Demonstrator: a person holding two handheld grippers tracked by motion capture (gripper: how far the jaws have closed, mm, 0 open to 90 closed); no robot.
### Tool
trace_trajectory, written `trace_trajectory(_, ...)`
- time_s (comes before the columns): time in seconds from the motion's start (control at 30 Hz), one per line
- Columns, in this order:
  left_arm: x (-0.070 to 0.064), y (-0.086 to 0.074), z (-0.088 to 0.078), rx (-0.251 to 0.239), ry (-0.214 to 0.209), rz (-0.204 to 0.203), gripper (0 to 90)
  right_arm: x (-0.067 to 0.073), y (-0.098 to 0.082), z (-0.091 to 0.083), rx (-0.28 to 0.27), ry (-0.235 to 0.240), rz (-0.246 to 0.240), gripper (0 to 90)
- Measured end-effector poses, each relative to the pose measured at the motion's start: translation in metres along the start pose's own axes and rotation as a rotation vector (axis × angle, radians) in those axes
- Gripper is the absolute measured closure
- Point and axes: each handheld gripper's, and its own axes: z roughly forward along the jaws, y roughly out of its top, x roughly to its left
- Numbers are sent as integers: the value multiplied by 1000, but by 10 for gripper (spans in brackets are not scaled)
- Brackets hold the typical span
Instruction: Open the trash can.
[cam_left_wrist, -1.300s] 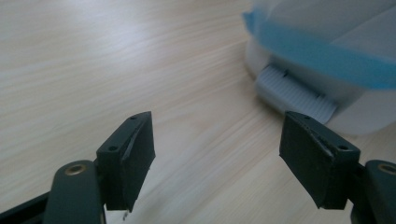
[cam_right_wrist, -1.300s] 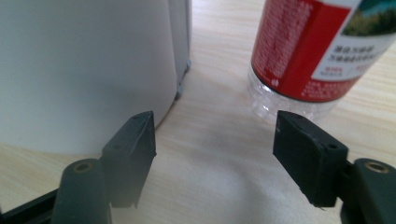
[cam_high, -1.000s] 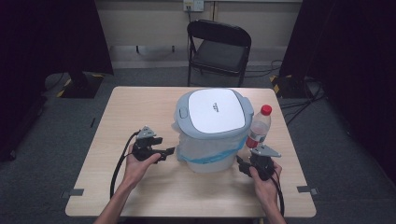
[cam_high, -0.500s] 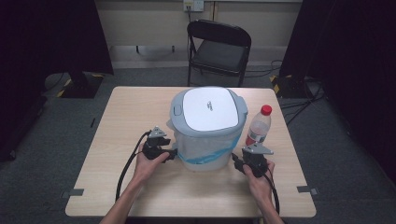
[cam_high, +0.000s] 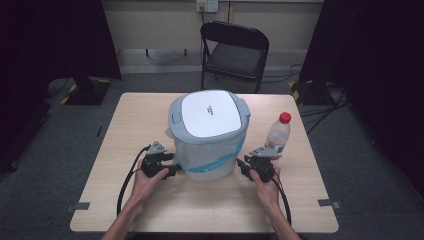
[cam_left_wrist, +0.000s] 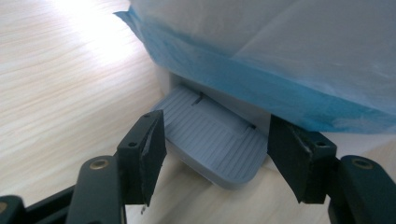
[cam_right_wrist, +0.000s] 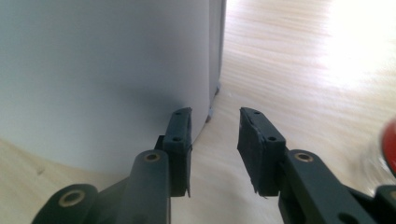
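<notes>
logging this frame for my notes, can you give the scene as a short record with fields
main item: white bin with grey lid, blue bag edge
left gripper: jaws open around grey pedal, just been closing
right gripper: jaws open beside bin wall, just been closing, nothing between
also: bottle, red cap
surface: wooden table

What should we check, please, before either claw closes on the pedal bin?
1. Left claw lined up with the grey pedal: ok, pedal sits between its jaws.
2. Left pads pressing the pedal: not ok, gaps remain; jaws have just been closing.
3. Right claw holding something: not ok, nothing between its closing jaws.
4. Bin upright, lid shut: ok.
5. Bottle clear of the right claw: cannot tell.
</notes>
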Motion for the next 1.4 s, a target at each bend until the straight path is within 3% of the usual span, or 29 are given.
trace_trajectory(0.13,2,-6,-10,-5,20,-1,373,7,8,12,-3,10,-17,659)
trace_trajectory(0.23,4,-10,-18,-11,-8,-14,369,11,14,20,-4,-7,-33,668)
trace_trajectory(0.3,6,-12,-22,-18,-60,-19,389,12,18,26,-7,-9,-27,682)
trace_trajectory(0.33,8,-12,-24,-7,-61,9,422,12,19,29,-9,-11,-32,664)
trace_trajectory(0.37,9,-12,-24,0,-32,20,370,12,21,31,-6,-17,-30,599)
trace_trajectory(0.4,9,-12,-24,0,-32,20,325,11,23,31,1,-18,-26,523)
trace_trajectory(0.43,18,-15,-25,-3,-18,-19,340,10,23,30,-1,-14,-21,482)
trace_trajectory(0.53,30,-16,-34,-42,-3,-81,343,11,22,24,2,-4,-38,413)
trace_trajectory(0.63,42,-10,-39,-25,54,-75,370,17,16,18,16,18,-51,398)
trace_trajectory(0.8,56,-3,-30,-10,101,-118,394,29,9,12,12,36,-59,391)
trace_trajectory(0.87,55,-4,-21,22,119,-92,403,31,9,13,11,37,-63,391)
trace_trajectory(1.03,56,-4,-13,22,118,-94,347,29,9,16,13,32,-51,380)
trace_trajectory(1.1,55,-3,-14,15,140,-70,356,28,9,16,15,36,-58,388)
trace_trajectory(1.2,63,-4,-12,12,133,-125,359,30,8,15,11,33,-56,396)
trace_trajectory(1.33,63,-2,-8,29,143,-108,380,30,8,15,13,36,-53,379)
trace_trajectory(1.4,62,2,-3,39,126,-88,440,28,9,16,13,41,-40,379)
